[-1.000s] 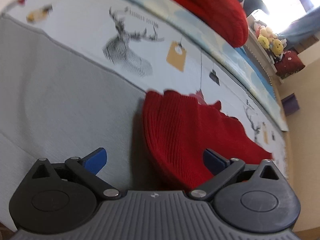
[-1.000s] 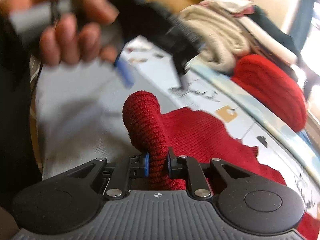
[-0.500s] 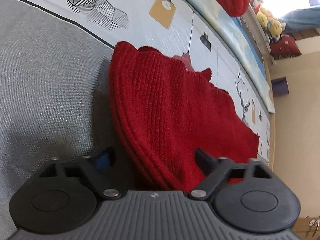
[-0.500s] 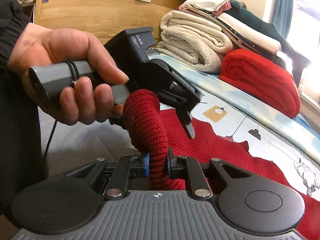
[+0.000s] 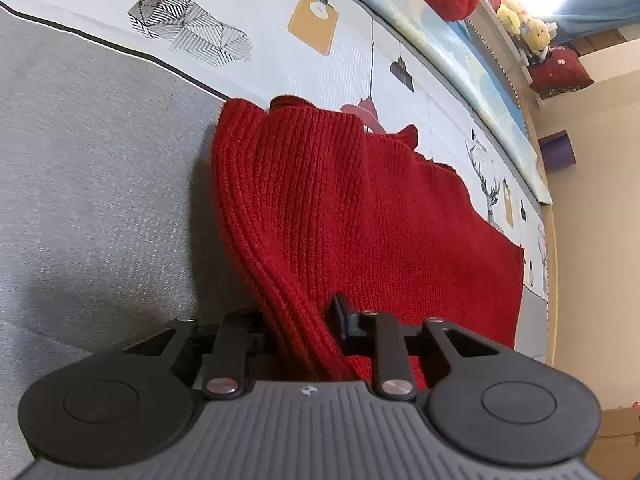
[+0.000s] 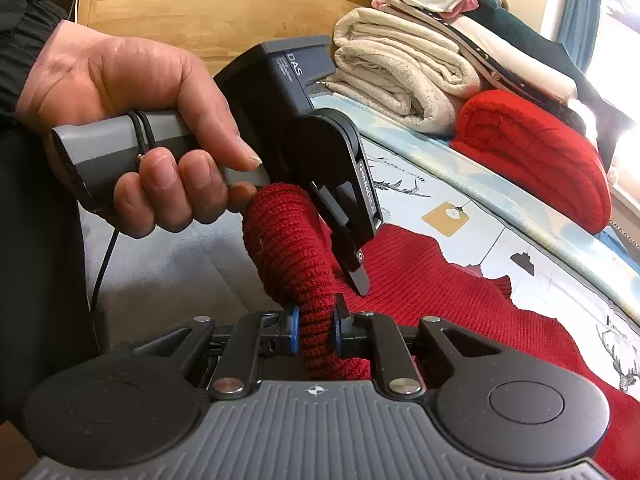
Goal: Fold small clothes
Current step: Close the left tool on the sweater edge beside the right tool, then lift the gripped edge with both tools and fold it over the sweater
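A red knitted garment lies spread on a printed bed sheet. My left gripper is shut on its folded near edge, which bunches up between the fingers. In the right wrist view my right gripper is shut on a thick roll of the same red knit, which arches up from the fingers. The left gripper, held in a hand, grips that same raised fold just beyond the right one.
A stack of folded cream blankets and a folded red knit lie at the far side of the bed. A wooden headboard stands behind. A grey blanket covers the bed on the left. Plush toys sit far right.
My left gripper has come down onto the red garment's edge and closed on it; it was open before. The right gripper has kept its hold on the raised fold.
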Demonstrator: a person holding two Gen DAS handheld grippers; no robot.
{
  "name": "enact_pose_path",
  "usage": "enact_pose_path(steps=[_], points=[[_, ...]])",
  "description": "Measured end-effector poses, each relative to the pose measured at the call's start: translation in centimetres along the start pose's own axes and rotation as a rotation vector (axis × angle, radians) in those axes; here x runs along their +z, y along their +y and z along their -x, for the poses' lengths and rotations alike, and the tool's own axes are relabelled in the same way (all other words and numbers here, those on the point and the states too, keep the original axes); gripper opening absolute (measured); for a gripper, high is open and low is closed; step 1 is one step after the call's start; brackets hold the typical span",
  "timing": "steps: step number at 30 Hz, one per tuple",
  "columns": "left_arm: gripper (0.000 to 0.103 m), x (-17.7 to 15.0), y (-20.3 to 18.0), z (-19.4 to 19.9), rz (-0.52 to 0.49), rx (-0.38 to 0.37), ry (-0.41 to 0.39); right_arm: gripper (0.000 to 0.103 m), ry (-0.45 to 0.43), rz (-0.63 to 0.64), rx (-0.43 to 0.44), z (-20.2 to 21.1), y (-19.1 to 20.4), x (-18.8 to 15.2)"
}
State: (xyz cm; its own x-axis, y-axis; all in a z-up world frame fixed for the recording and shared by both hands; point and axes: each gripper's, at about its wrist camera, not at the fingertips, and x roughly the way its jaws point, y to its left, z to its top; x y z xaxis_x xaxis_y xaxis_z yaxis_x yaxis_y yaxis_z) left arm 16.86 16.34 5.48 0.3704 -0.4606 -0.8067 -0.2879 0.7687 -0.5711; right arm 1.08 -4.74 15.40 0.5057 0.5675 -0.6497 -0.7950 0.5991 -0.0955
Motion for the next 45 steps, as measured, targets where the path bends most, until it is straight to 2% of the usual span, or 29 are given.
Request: enact_pose_path(steps=[2,11,13,15,18,21,24,28,33,35,37,39,40,42,43,44,45], points=[[0.012,-0.1,0.3,1.0,0.003,-0.016,-0.014,0.016,0.002,0.005,0.003,-0.1,0.1,0.4],[0.013,-1.2,3.8,6.4,0.052,-0.013,-0.069,0.016,-0.049,0.022,0.105,-0.1,3.0,2.7],[0.026,-1.4,4.4,7.6,0.076,-0.007,-0.086,0.015,-0.056,0.015,0.114,0.1,3.3,3.2],[0.054,-1.5,4.9,8.9,0.103,0.011,-0.126,0.015,-0.053,-0.03,0.107,0.2,2.7,3.5],[0.059,-1.5,4.8,10.8,0.128,0.002,-0.209,0.015,-0.059,-0.143,0.083,0.9,0.5,3.6],[0.061,-1.3,3.5,11.6,0.139,-0.025,-0.255,0.015,-0.067,-0.256,0.031,2.4,-2.3,2.9],[0.061,-1.2,1.5,11.5,0.124,-0.028,-0.281,0.014,-0.066,-0.383,-0.029,4.3,-5.7,1.2],[0.061,-1.1,-2.3,10.1,0.052,-0.025,-0.271,0.014,-0.074,-0.568,-0.186,8.0,-10.7,-2.5],[0.061,-1.7,-7.3,7.1,-0.09,-0.007,-0.194,0.013,-0.049,-0.863,-0.438,14.0,-17.2,-9.6],[0.061,-2.2,-9.2,6.0,-0.163,0.016,-0.166,0.013,0.011,-0.949,-0.481,15.2,-18.8,-12.8],[0.061,-2.8,-10.7,5.0,-0.232,0.035,-0.14,0.013,0.089,-1.053,-0.487,16.0,-20.1,-16.2],[0.061,-3.5,-11.9,4.1,-0.281,0.049,-0.121,0.015,0.154,-1.169,-0.41,16.0,-21.1,-19.3],[0.061,-3.9,-12.3,3.5,-0.297,0.053,-0.111,0.016,0.146,-1.228,-0.362,15.9,-21.5,-20.3],[0.061,-4.3,-13.2,2.6,-0.328,0.061,-0.091,0.027,0.125,-1.268,-0.298,16.2,-22.0,-21.2],[0.061,-4.6,-13.6,2.2,-0.344,0.066,-0.081,0.029,0.114,-1.255,-0.294,16.3,-22.0,-21.0],[0.061,-4.9,-14.0,1.8,-0.36,0.067,-0.073,0.035,0.106,-1.244,-0.301,16.4,-22.3,-20.9],[0.061,-5.2,-14.6,1.3,-0.384,0.063,-0.061,0.046,0.1,-1.248,-0.318,16.5,-22.5,-21.0]])
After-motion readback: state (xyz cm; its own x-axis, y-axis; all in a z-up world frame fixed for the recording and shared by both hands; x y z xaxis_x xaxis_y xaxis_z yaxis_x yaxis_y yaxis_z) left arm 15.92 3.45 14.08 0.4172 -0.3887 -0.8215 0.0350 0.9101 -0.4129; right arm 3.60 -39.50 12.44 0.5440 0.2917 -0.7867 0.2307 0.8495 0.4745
